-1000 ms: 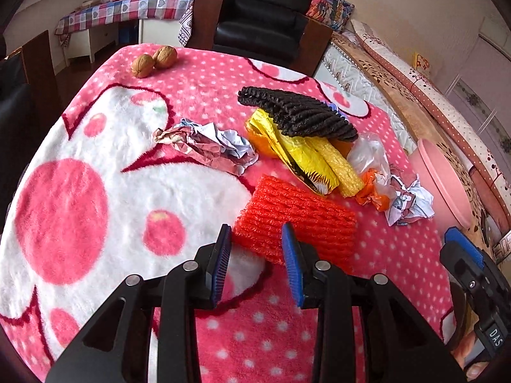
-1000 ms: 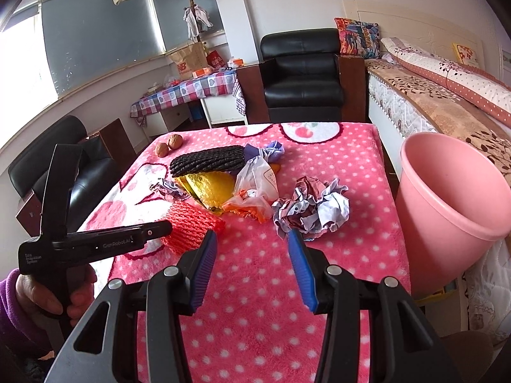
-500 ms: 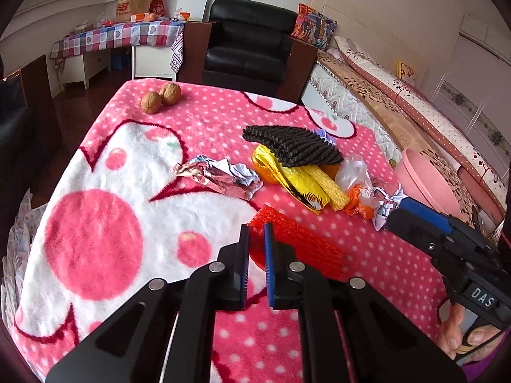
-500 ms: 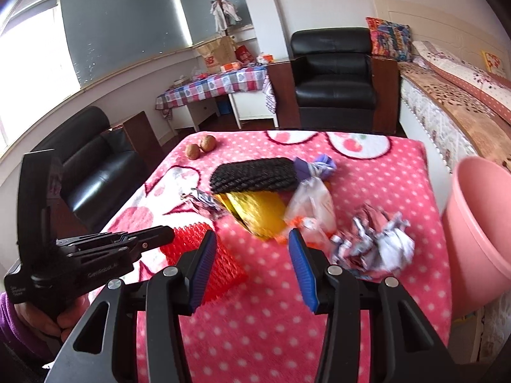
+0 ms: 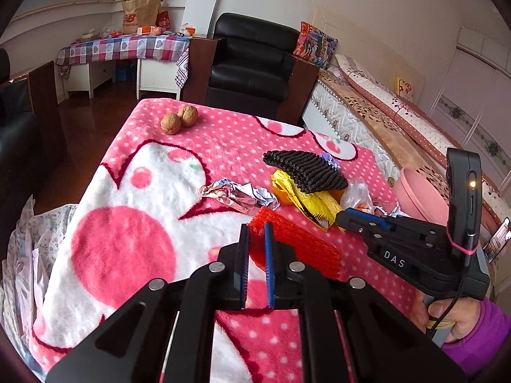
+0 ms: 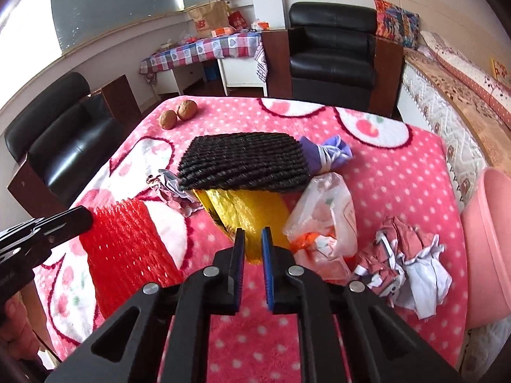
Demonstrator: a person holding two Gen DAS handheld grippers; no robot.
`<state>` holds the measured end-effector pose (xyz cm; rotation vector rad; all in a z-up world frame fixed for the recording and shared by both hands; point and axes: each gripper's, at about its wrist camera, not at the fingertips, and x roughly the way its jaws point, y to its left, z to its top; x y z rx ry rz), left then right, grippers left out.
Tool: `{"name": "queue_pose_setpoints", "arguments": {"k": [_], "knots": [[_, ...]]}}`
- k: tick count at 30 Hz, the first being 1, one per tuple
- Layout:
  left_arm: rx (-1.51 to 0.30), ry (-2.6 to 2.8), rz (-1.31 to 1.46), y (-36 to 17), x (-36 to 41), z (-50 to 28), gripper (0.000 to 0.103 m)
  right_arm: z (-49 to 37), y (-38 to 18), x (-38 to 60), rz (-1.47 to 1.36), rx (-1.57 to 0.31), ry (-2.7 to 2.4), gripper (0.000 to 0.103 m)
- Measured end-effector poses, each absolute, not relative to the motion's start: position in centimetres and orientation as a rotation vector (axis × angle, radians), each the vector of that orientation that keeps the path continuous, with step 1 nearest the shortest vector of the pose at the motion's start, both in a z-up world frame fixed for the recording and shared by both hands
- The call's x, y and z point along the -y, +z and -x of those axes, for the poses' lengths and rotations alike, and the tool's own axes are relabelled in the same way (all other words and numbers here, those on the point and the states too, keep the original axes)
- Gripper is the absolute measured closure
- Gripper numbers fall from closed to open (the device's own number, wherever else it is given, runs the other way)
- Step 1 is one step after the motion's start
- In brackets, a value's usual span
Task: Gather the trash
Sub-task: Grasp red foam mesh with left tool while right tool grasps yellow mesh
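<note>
Trash lies on the pink blanket-covered table (image 5: pixel 198 146): a red foam net (image 5: pixel 297 245), a black foam net (image 5: pixel 303 169), a yellow foil wrapper (image 5: pixel 306 201), crumpled foil paper (image 5: pixel 236 194), a clear plastic bag (image 6: pixel 325 217), crumpled paper (image 6: pixel 405 255) and a purple wrapper (image 6: pixel 325 153). My left gripper (image 5: pixel 255 233) is shut on the near corner of the red foam net (image 6: pixel 124 245). My right gripper (image 6: pixel 253 236) is shut on the near edge of the yellow foil wrapper (image 6: pixel 252 214). It shows from the side in the left wrist view (image 5: pixel 348 217).
A pink bin (image 6: pixel 491 245) stands off the table's right edge, also in the left wrist view (image 5: pixel 421 194). Two walnuts (image 5: pixel 179 119) lie at the far left corner. A black armchair (image 5: pixel 255 63) stands behind the table and a bed (image 5: pixel 399 121) to the right.
Both grippers have closed: the left on the red net's corner, the right on the yellow wrapper after moving left from the crumpled paper.
</note>
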<state>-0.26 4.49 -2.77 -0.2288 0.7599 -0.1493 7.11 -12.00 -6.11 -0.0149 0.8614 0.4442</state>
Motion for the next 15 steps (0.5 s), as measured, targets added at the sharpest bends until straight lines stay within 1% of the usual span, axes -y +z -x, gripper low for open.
{"name": "queue_pose_setpoints", "arguments": {"k": [15], "knots": [[-0.7, -0.167, 0.207, -0.5, -3.6, 1.1, 0.095, -1.7, -0.5, 16.5, -0.188, -0.769, 0.589, 0.095]]}}
